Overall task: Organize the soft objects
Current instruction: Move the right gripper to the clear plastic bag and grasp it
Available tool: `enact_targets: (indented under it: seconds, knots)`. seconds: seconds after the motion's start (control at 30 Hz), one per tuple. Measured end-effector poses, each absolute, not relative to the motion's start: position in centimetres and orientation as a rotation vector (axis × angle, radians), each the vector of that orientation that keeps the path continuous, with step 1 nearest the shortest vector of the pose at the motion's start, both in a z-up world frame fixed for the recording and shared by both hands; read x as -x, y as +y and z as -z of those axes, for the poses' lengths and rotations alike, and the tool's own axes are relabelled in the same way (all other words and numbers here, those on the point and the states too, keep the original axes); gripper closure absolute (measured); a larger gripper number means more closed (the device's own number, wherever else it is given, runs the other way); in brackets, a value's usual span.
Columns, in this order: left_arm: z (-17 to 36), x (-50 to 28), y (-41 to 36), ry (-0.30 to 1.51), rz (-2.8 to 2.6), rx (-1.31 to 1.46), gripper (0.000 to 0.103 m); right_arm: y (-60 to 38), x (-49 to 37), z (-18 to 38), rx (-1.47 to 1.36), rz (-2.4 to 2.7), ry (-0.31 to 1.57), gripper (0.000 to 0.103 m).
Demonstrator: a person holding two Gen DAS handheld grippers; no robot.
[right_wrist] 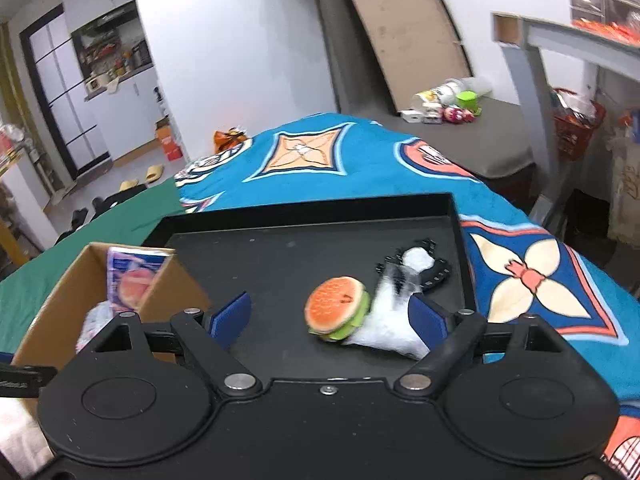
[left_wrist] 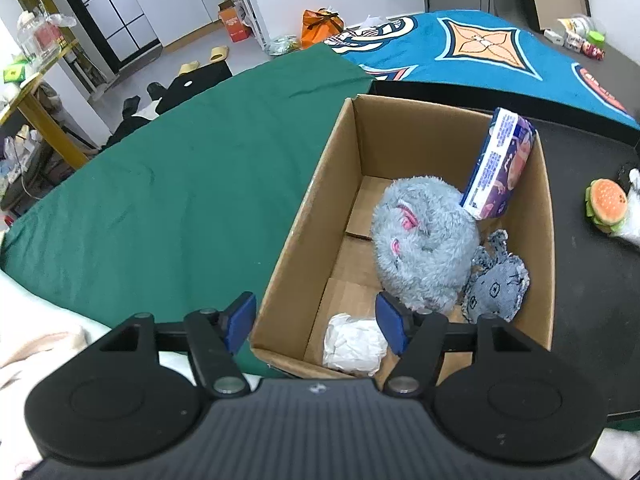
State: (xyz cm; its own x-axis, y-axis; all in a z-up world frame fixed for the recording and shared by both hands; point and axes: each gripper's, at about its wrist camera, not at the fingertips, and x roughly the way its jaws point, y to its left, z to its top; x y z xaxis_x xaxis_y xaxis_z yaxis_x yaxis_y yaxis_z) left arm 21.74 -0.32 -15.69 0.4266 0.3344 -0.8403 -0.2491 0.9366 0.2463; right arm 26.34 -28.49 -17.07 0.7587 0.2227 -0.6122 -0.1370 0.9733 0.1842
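Note:
An open cardboard box [left_wrist: 316, 184] holds a big grey plush [left_wrist: 424, 244], a small grey-blue plush [left_wrist: 498, 284], a purple tissue pack [left_wrist: 500, 164] leaning on the right wall, and a white crumpled wad [left_wrist: 354, 344]. My left gripper [left_wrist: 320, 320] is open and empty above the box's near corner. On the black tray [right_wrist: 280, 256] lie a burger plush [right_wrist: 338, 309], a white soft item [right_wrist: 390, 320] and a black item [right_wrist: 434, 266]. My right gripper [right_wrist: 332, 322] is open, its fingers on either side of the burger plush, just above the tray.
The box [right_wrist: 60, 300] stands at the tray's left, on a green cloth [left_wrist: 180, 184]. A blue patterned blanket [right_wrist: 360, 160] lies beyond and right of the tray. Small toys and packets [right_wrist: 444, 106] sit on a grey surface at the back. A white fabric [left_wrist: 40, 340] lies near left.

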Motion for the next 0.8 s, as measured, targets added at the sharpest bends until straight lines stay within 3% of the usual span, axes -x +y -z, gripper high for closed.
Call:
enact_targets:
  seconds: [0.33, 0.67, 0.77, 0.8]
  knots:
    - [16.3, -22.5, -1.4, 1.087, -0.418, -0.150, 0.038, -30.2, -27.8, 20.3, -0.174, -0.186, 0.695, 0.021]
    - [16.8, -23.4, -2.3, 1.103, -0.442, -0.195, 0.032, -32.2, -29.5, 22.2, -0.225, -0.137, 0.725, 0.034]
    - [16.9, -23.3, -2.4, 1.106, -0.443, -0.202, 0.032, -32.2, -30.2, 23.3, -0.210, -0.132, 0.763, 0.063]
    - [16.9, -23.3, -2.4, 1.106, -0.442, -0.203, 0.032, -32.2, -30.4, 23.8, -0.207, -0.126, 0.791, 0.066]
